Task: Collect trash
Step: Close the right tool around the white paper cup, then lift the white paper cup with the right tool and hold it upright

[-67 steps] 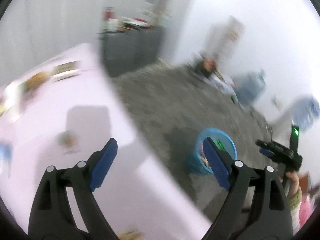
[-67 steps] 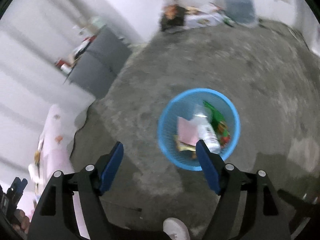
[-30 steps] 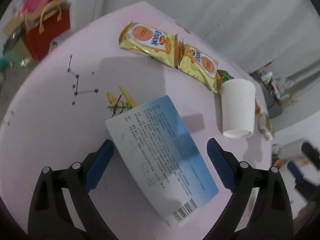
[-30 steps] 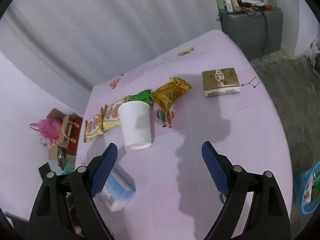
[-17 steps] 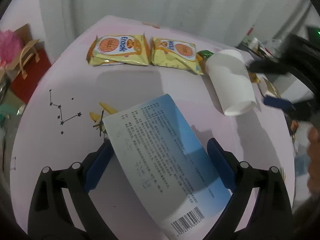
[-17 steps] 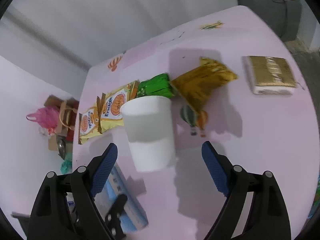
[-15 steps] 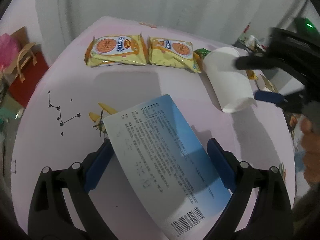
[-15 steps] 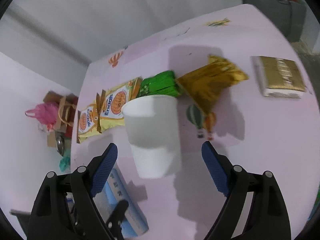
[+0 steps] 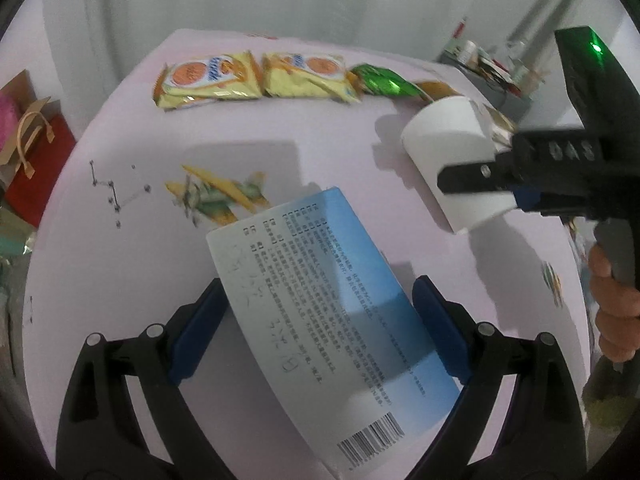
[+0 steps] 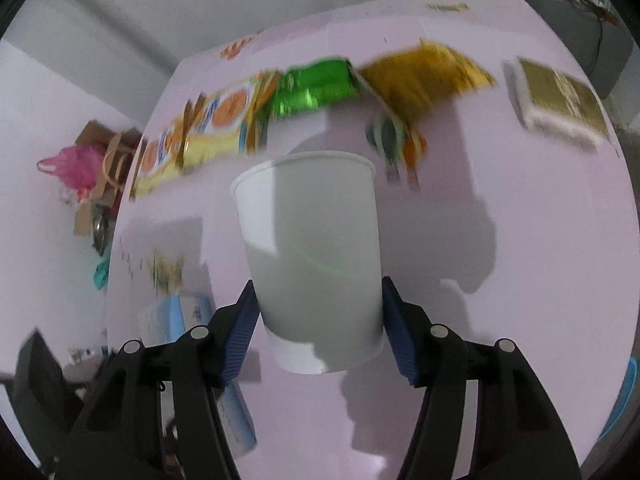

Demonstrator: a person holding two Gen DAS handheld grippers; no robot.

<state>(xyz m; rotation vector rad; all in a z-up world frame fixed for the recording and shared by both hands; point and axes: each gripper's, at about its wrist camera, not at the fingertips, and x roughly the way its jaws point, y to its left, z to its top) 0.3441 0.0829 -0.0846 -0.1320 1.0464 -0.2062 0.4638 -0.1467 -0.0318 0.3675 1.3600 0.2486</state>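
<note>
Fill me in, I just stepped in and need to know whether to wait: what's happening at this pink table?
A person is clearing trash with handheld tongs in each hand. The right tongs have just been closing around the upside-down white paper cup, their pads now against its sides. The left tongs straddle the blue-and-white box lying flat on the pink table, with the pads not clearly clamped yet. The yellow snack packets, green wrapper, gold wrapper and gold box remain on the table.
</note>
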